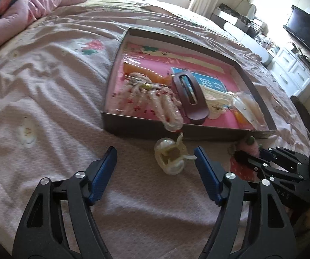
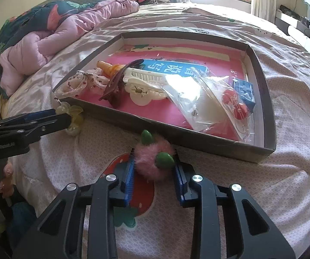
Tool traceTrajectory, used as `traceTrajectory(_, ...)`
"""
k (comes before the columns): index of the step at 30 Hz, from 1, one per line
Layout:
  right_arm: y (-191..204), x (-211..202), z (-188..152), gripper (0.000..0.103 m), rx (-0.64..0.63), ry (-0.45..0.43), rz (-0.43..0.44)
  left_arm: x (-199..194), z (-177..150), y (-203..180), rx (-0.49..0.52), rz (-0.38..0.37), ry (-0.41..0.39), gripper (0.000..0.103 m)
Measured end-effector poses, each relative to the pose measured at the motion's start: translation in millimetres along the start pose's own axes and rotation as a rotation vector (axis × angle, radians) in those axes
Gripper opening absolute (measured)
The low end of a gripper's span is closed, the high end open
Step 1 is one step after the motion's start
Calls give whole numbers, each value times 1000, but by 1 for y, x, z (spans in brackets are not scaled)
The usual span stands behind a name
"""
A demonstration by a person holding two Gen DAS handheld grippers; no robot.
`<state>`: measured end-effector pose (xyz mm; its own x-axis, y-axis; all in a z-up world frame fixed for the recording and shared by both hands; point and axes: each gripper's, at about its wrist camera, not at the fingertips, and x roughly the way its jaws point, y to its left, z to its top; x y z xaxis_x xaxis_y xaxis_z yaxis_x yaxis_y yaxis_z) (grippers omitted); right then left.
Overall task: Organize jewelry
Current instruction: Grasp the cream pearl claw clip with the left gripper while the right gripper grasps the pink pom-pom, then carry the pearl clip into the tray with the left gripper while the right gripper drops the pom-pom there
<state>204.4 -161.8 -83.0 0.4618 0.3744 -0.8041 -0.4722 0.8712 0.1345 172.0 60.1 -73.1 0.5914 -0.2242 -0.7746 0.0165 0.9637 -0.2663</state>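
Note:
A pearly claw clip (image 1: 172,157) lies on the pink bedspread just before the tray's near wall. My left gripper (image 1: 155,150) stands open around it; its right blue pad (image 1: 204,168) is close to the clip and its left pad is well clear. The right wrist view shows that gripper (image 2: 62,117) from the side at the clip (image 2: 74,118). My right gripper (image 2: 154,170) is shut on a fluffy pink hair clip with green leaves (image 2: 152,164), low over the bedspread. The left wrist view shows it (image 1: 248,146) at the far right.
A shallow dark tray (image 2: 198,139) with a pink floor holds a spotted scrunchie (image 2: 83,82), a brown claw clip (image 1: 190,92), a white comb, a clear plastic bag (image 2: 198,99), red balls and a small blue box. A pink quilt (image 2: 47,41) lies at the back left.

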Motion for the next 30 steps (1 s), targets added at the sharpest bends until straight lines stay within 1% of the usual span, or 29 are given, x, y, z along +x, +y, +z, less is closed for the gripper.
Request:
traceTrajectory(1, 0, -1, 0, 28, 1, -2, 3, 2, 0, -1, -2, -18, 5, 56)
traceTrajectory(2, -1, -3, -1, 28, 1, -4, 5, 4, 0, -3, -5, -38, 11, 48)
traceTrajectory(3, -1, -5, -1, 28, 0, -6, 5, 5, 1, -4, -8, -55, 14, 38)
traceTrajectory(4, -1, -7, -1, 28, -2, -9, 6, 6, 1, -6, -11, -74, 16, 34)
traceTrajectory(7, -1, -15, -3, 28, -10, -17, 10, 6, 1, -10, 2, -55, 17, 34)
traceTrajectory(10, 1, -27, -4, 28, -22, -31, 21, 2, 1, -9, -14, -60, 17, 34)
traceTrajectory(14, 2, -46, -1, 28, -32, -65, 40, -14, 3, -15, -14, -67, 0, 34)
traceTrajectory(17, 2, -60, 4, 28, -32, -97, 47, -29, 5, -23, 1, -79, -27, 34)
traceTrajectory(23, -7, -78, 17, 27, -19, -151, 45, -54, 26, -48, 47, -96, -95, 34)
traceTrajectory(27, -16, -83, 28, 28, -7, -169, 32, -54, 41, -58, 79, -83, -114, 34)
traceTrajectory(30, -24, -81, 35, 27, 3, -179, 13, -48, 52, -64, 102, -60, -122, 34)
